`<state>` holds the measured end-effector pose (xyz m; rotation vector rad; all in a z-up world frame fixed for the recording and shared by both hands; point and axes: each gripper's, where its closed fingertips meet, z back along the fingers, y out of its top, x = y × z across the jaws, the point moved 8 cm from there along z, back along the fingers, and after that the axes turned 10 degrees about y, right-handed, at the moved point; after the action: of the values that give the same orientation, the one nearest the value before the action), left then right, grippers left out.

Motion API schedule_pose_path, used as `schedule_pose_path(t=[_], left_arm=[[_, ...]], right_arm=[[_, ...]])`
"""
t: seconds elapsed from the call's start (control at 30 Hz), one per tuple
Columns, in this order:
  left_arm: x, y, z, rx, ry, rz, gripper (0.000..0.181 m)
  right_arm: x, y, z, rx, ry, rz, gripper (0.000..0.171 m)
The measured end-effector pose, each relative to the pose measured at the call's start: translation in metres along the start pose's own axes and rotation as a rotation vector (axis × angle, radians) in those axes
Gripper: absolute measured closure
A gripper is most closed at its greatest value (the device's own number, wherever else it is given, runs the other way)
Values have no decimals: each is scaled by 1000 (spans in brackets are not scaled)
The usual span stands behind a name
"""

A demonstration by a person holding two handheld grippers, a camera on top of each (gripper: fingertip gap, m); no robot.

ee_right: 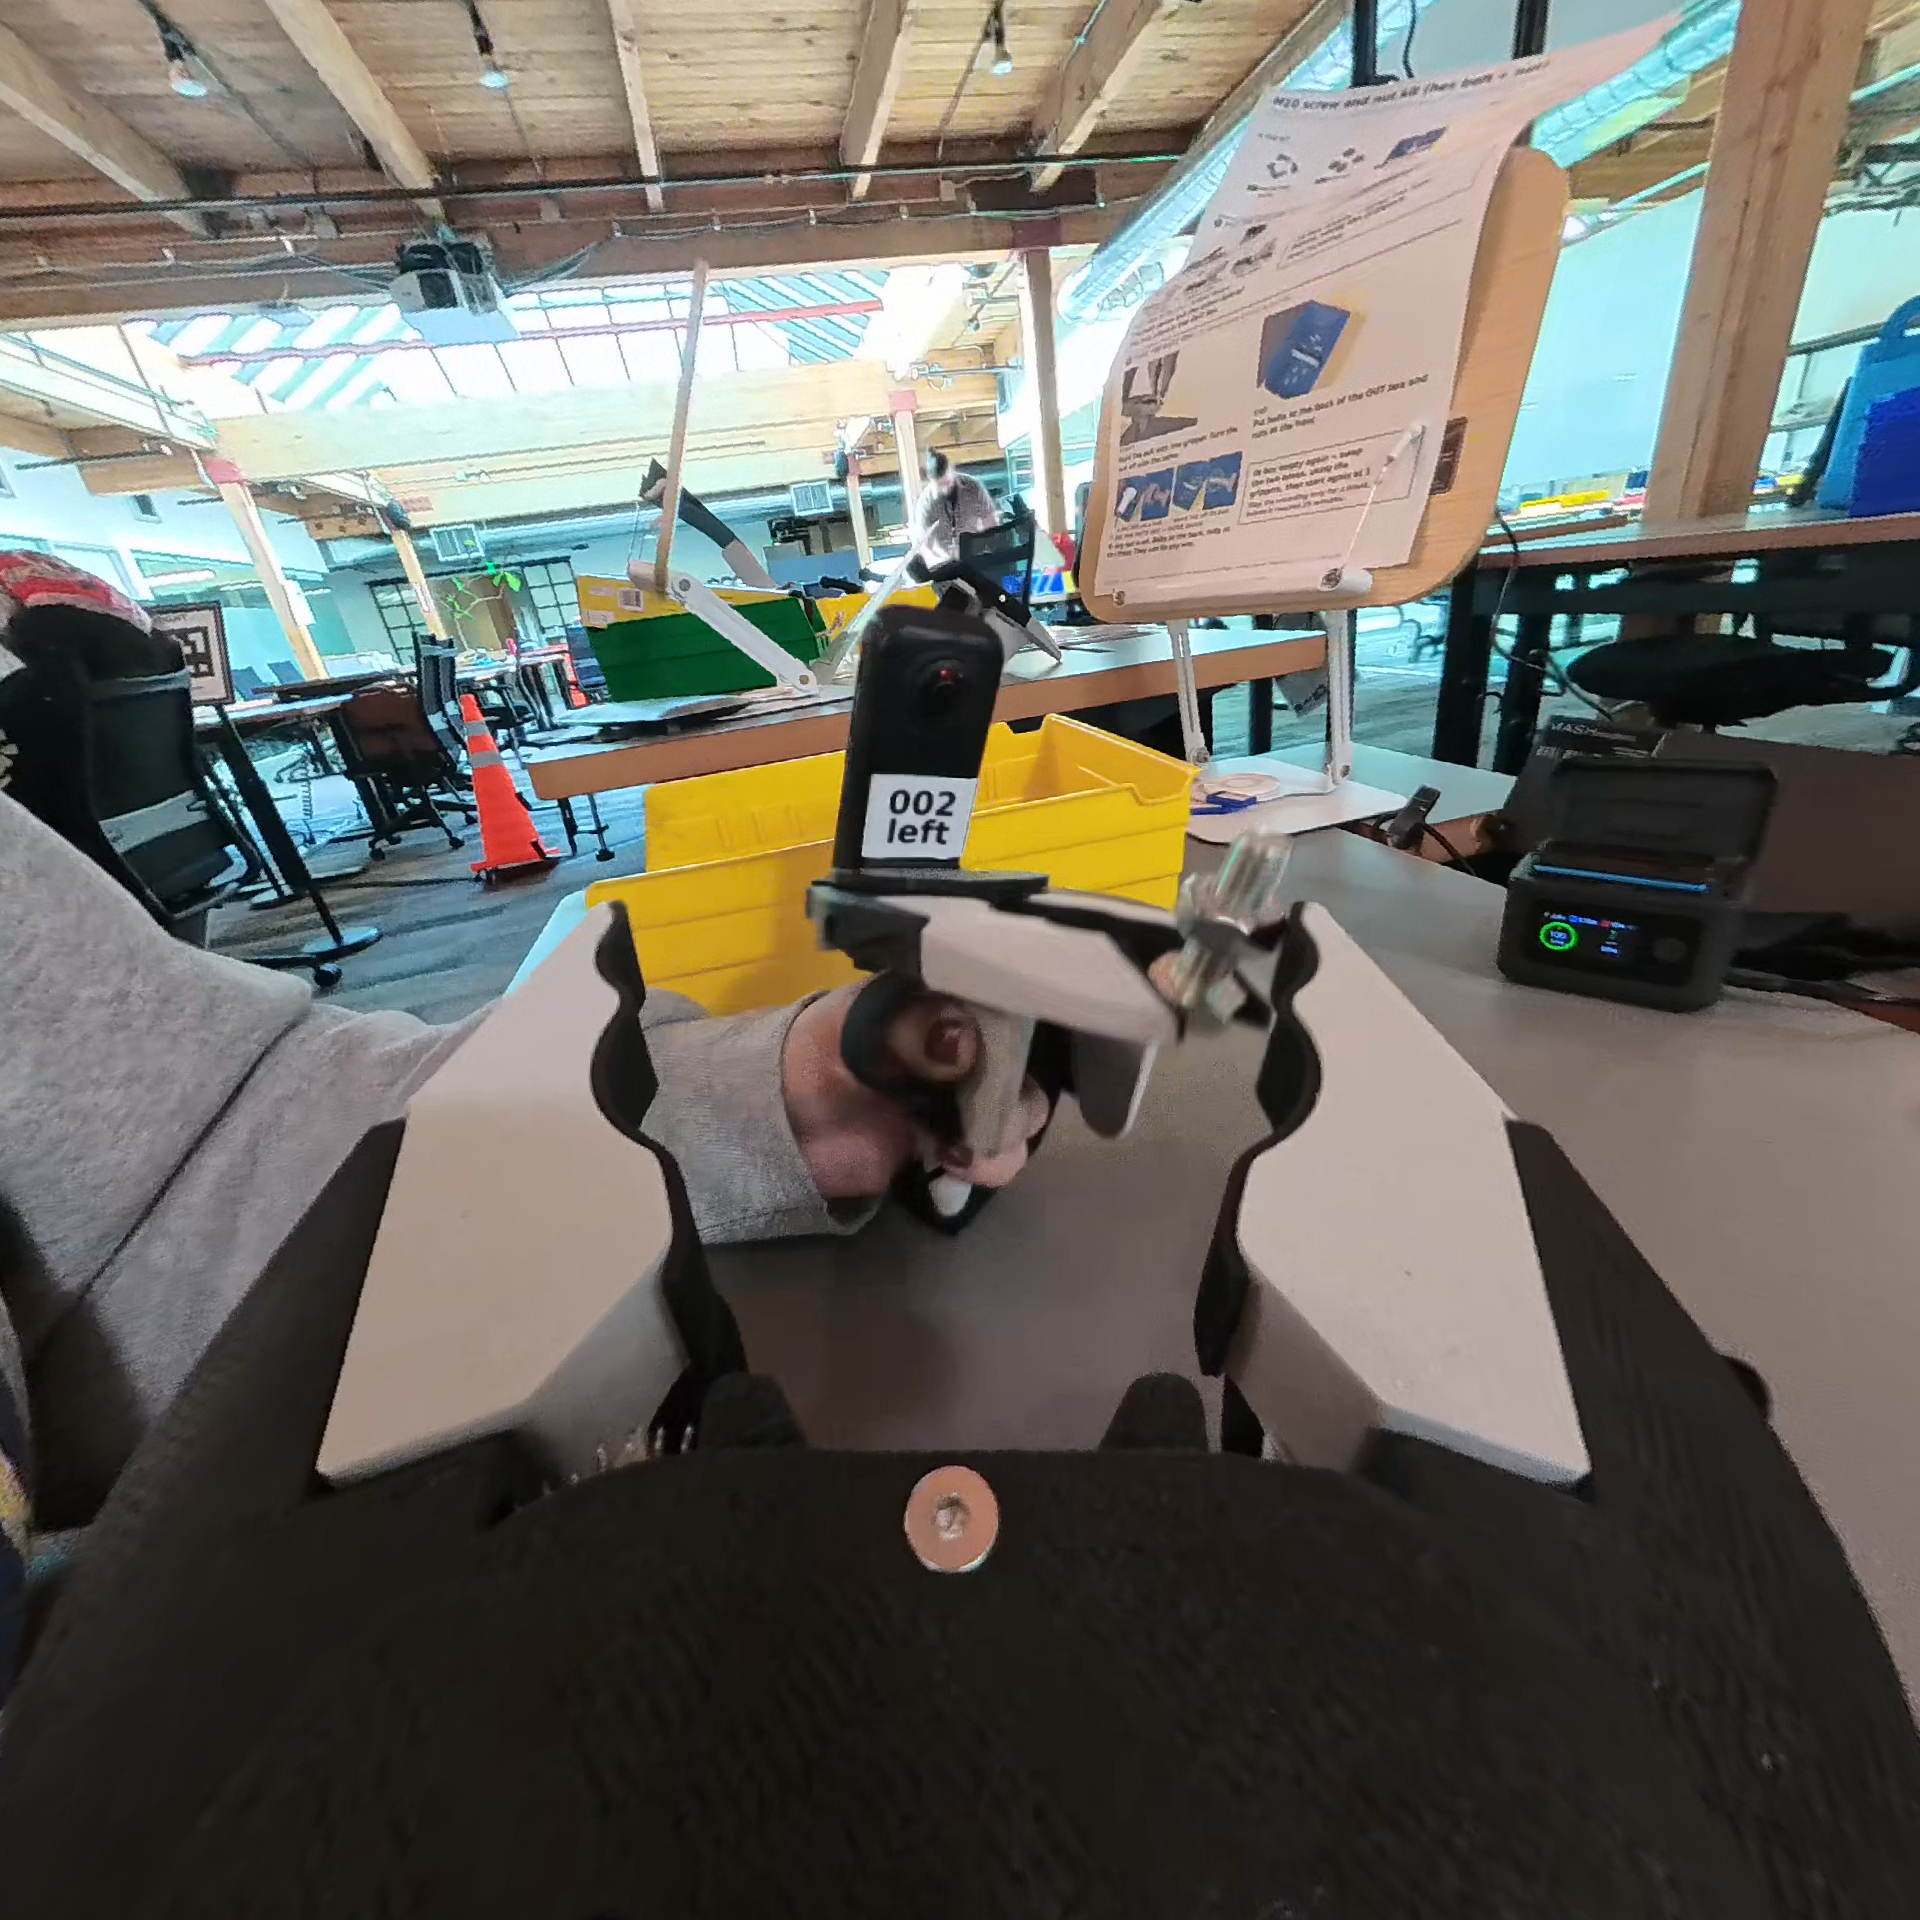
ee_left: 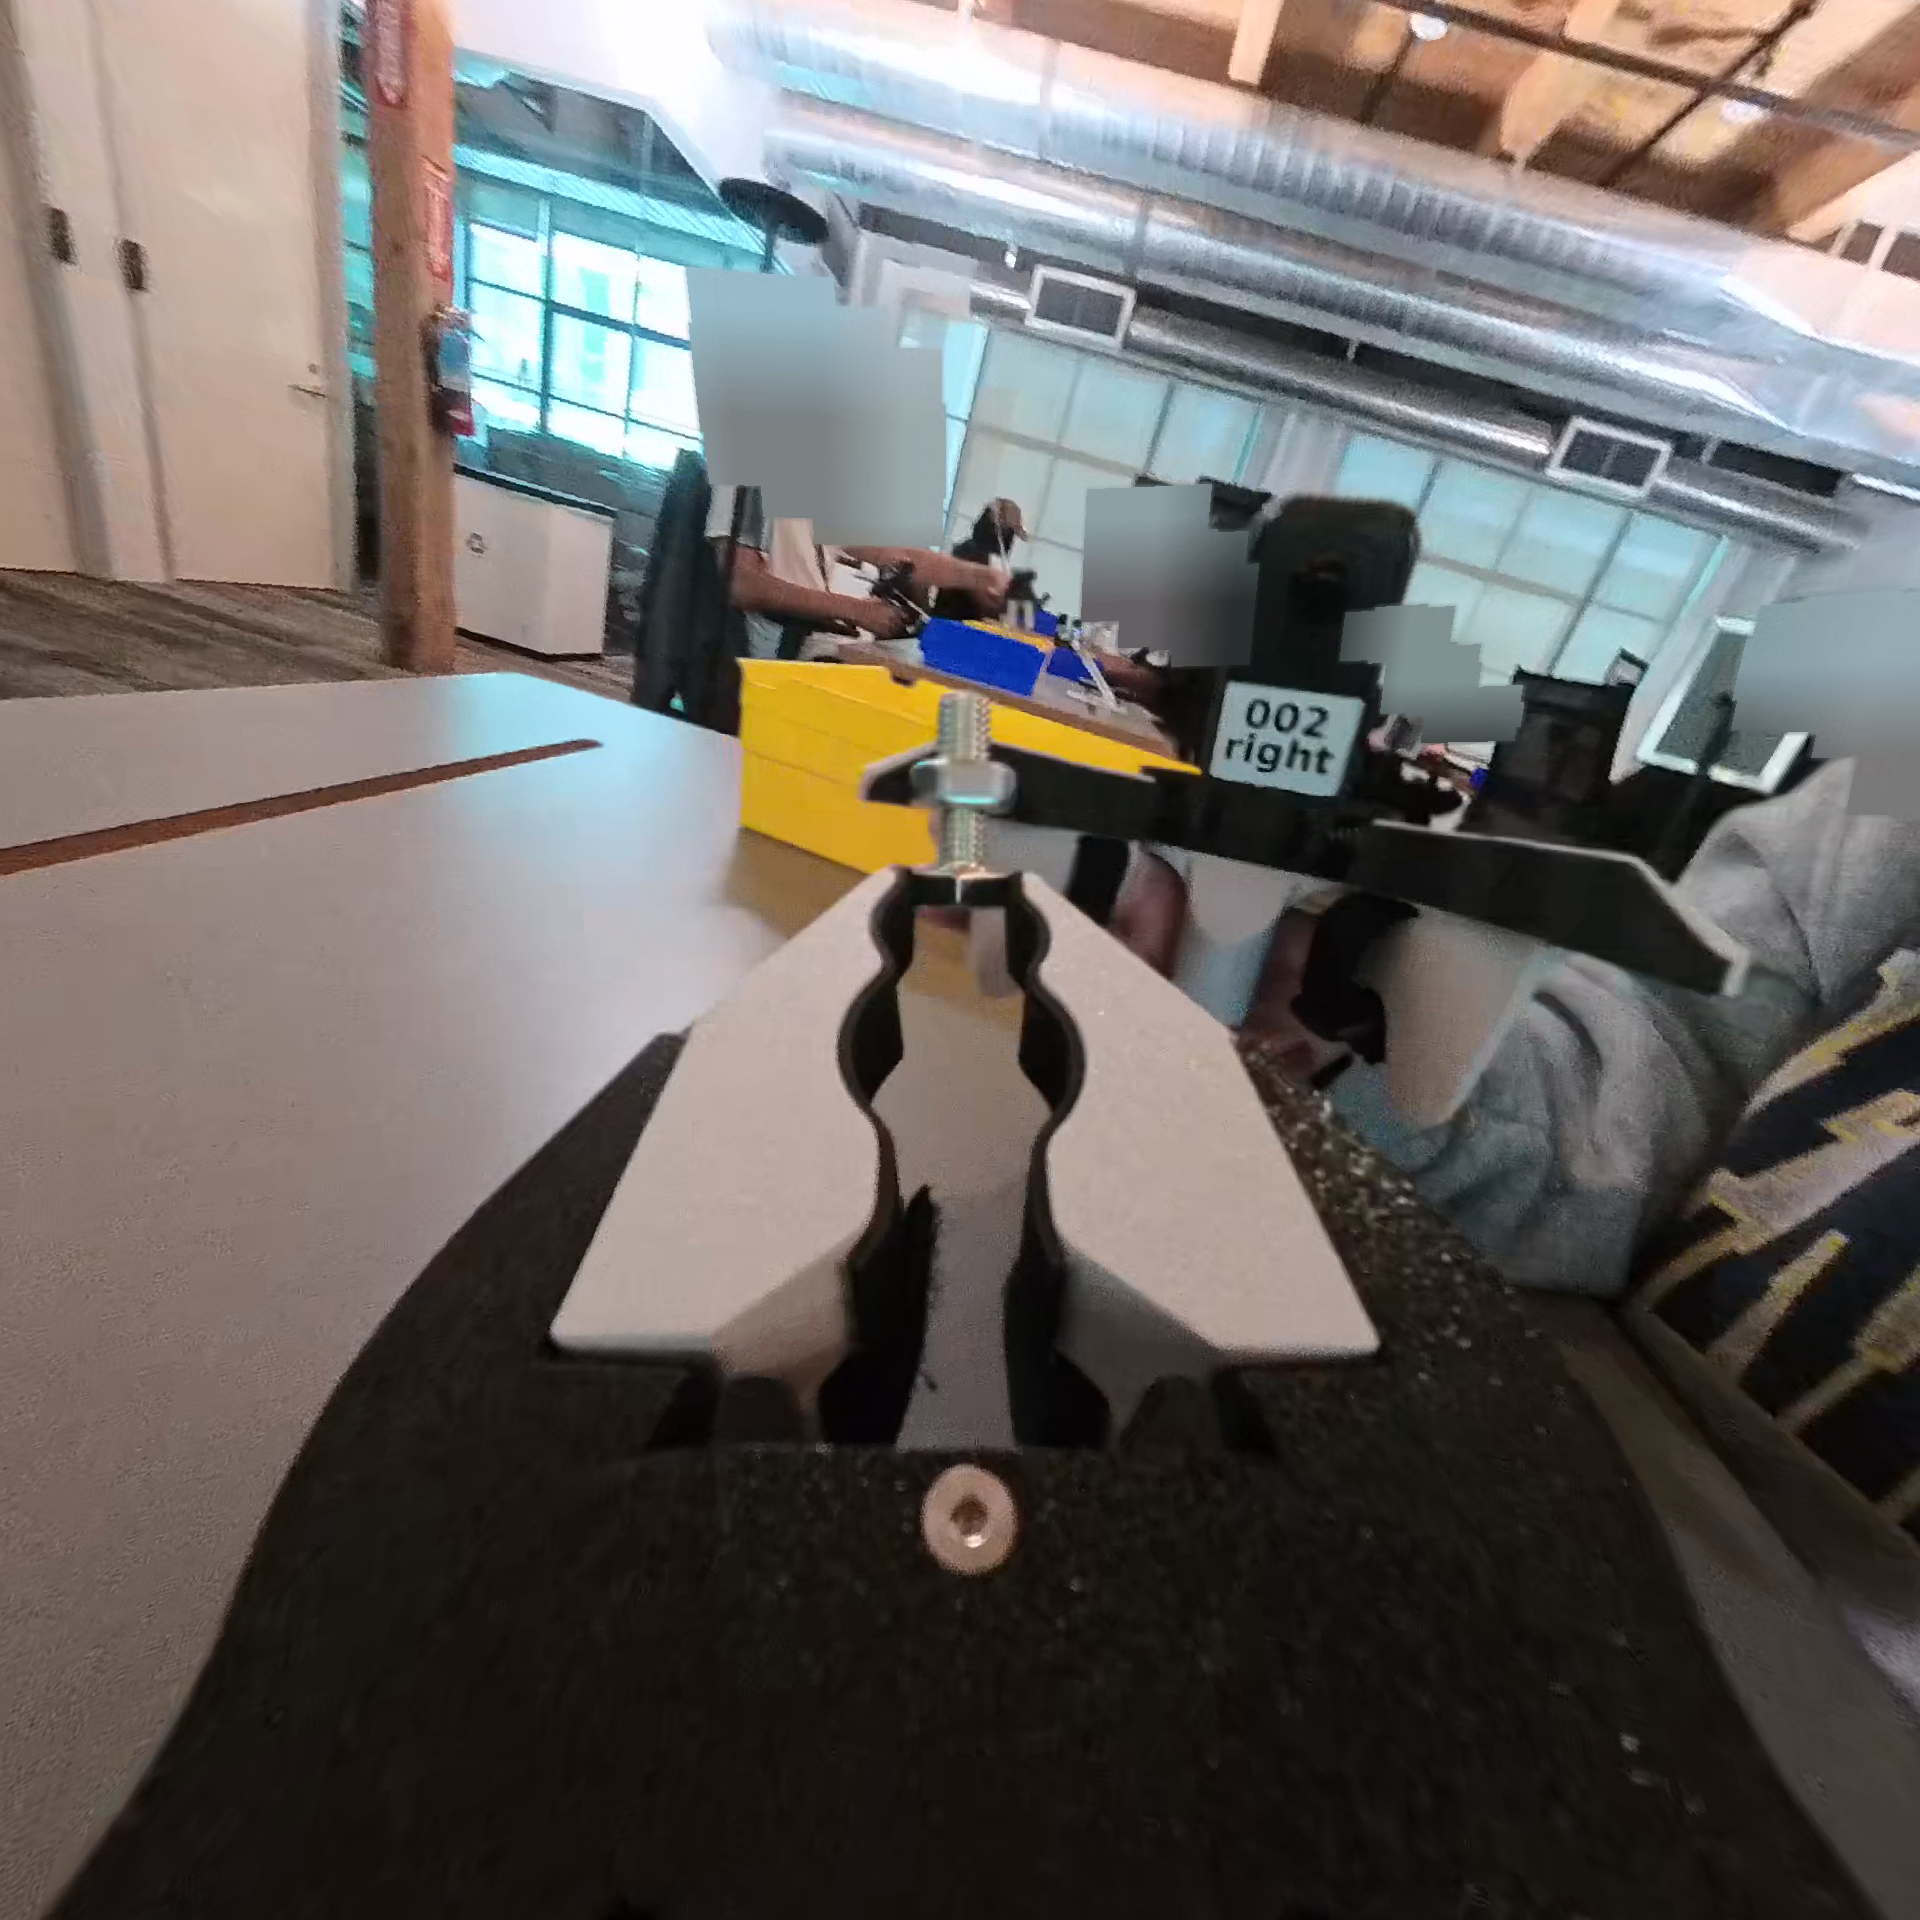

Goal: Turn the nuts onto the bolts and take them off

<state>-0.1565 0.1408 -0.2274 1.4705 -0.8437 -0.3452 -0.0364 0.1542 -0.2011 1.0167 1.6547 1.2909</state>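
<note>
My left gripper [ee_left: 961, 896] is shut on the head of a silver bolt [ee_left: 964, 727] and holds it upright above the grey table [ee_left: 312, 1039]. A silver nut [ee_left: 961, 792] sits on the thread a little above the head. My right gripper [ee_right: 956, 935] is wide open. Its right finger [ee_right: 1382, 1143] lies beside the nut [ee_right: 1210, 930] and its left finger stands far off. In the left wrist view, one right-gripper finger [ee_left: 1081, 781] reaches the nut from the right. I cannot tell whether it touches. The left gripper [ee_right: 1205, 997] and bolt [ee_right: 1252, 862] also show in the right wrist view.
A yellow bin [ee_right: 1081, 800] stands behind the grippers and also shows in the left wrist view [ee_left: 810, 769]. A wooden stand with an instruction sheet [ee_right: 1299, 364] and a small black device with a lit screen [ee_right: 1610, 935] are at the right. A grey-sleeved hand [ee_right: 904, 1101] holds the left gripper.
</note>
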Motion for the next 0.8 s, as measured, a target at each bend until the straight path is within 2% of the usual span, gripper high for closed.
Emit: schedule_pose_path(t=[0.1, 0.2, 0.37, 0.47, 0.53, 0.6, 0.67, 0.8], left_arm=[[-18, 5, 14, 55, 88, 47, 166], [-4, 7, 9, 53, -4, 2, 166], [26, -10, -17, -66, -143, -48, 166], [18, -9, -14, -48, -102, -11, 166], [2, -2, -3, 9, -3, 29, 166], [-18, 4, 12, 67, 114, 86, 166], [-26, 9, 22, 103, 144, 96, 166], [-14, 9, 17, 67, 79, -3, 166]], right_arm=[[2, 2, 2, 23, -3, -15, 56], [2, 1, 2, 20, -4, -17, 55], [-2, 0, -1, 19, 19, -14, 55], [-2, 1, -2, 19, 14, -9, 52], [1, 1, 1, 26, 7, -18, 49], [1, 3, 3, 36, 26, -25, 58], [5, 3, 5, 25, -20, -15, 66], [17, 4, 15, 34, -223, 20, 121]])
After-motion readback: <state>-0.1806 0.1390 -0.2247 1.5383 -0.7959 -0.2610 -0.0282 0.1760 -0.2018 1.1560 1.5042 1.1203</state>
